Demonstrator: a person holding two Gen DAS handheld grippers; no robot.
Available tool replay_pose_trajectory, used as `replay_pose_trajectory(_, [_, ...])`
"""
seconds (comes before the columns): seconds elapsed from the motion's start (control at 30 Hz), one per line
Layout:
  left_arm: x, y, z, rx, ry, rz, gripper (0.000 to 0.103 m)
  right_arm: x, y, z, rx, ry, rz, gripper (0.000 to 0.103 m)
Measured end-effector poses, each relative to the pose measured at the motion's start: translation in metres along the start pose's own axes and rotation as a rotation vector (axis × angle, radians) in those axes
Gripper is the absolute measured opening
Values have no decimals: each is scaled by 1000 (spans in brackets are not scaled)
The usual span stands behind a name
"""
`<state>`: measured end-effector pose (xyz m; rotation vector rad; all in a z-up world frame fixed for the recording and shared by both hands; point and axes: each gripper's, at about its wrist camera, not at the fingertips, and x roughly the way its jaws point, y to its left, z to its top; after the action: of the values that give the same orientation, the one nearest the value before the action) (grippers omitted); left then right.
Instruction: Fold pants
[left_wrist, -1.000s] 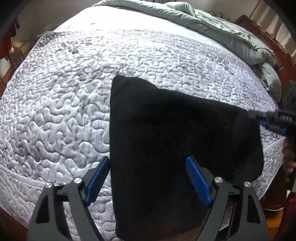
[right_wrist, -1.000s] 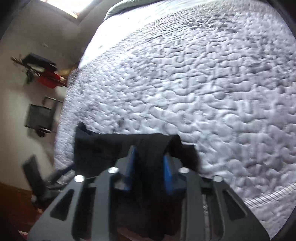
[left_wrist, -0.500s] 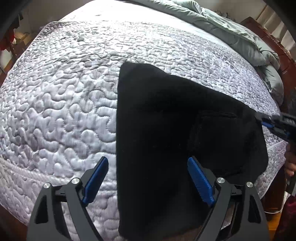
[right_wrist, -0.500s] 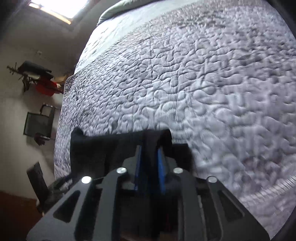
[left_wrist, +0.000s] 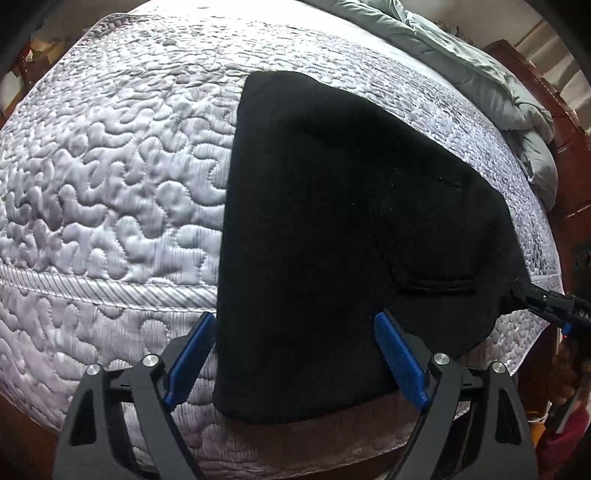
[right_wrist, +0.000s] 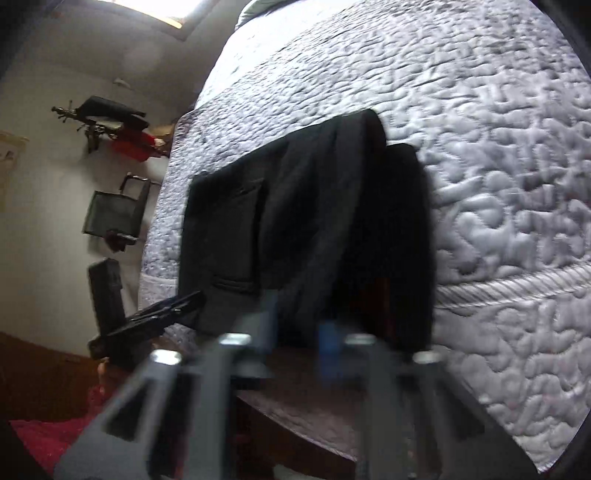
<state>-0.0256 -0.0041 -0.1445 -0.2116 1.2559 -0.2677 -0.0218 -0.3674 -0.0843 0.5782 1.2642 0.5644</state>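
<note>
Black pants lie folded on the quilted grey bed, their near end hanging over the bed's front edge. My left gripper is open, its blue pads on either side of the hanging end, not touching it. In the right wrist view the pants lie in bunched folds with a back pocket showing. My right gripper is blurred, its jaws slightly apart just below the pants' edge. It also shows at the pants' right corner in the left wrist view.
The quilted mattress fills most of both views. A grey-green duvet is piled at the far right by a wooden headboard. A wall rack and black chair stand left of the bed.
My right gripper has loosened from the pants' edge and drawn back. The pants have settled lower over the bed's front edge. My left gripper has stayed open and dropped lower.
</note>
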Motion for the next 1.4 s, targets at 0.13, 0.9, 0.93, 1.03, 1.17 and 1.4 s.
replay_pose_trajectory(0.13, [1, -5, 2, 7, 2, 6, 89, -14, 16, 4, -44, -38, 24, 4])
replay_pose_trajectory(0.9, [-25, -40, 0, 70, -70, 13, 94, -31, 42, -12, -144, -68, -348, 23])
replay_pose_trajectory(0.93, [-30, -43, 0, 74, -79, 9, 94, -31, 47, -13, -158, -74, -360, 23])
replay_pose_trajectory(1.03, [-39, -49, -1, 94, -107, -10, 94, -25, 61, -16, -213, -86, -411, 26])
replay_pose_trajectory(1.17, [-54, -64, -4, 147, -142, -5, 95, -14, 69, -13, -221, -93, -431, 40])
replay_pose_trajectory(1.4, [-69, -73, -7, 193, -195, 6, 95, -10, 42, -14, -136, -77, -454, 60])
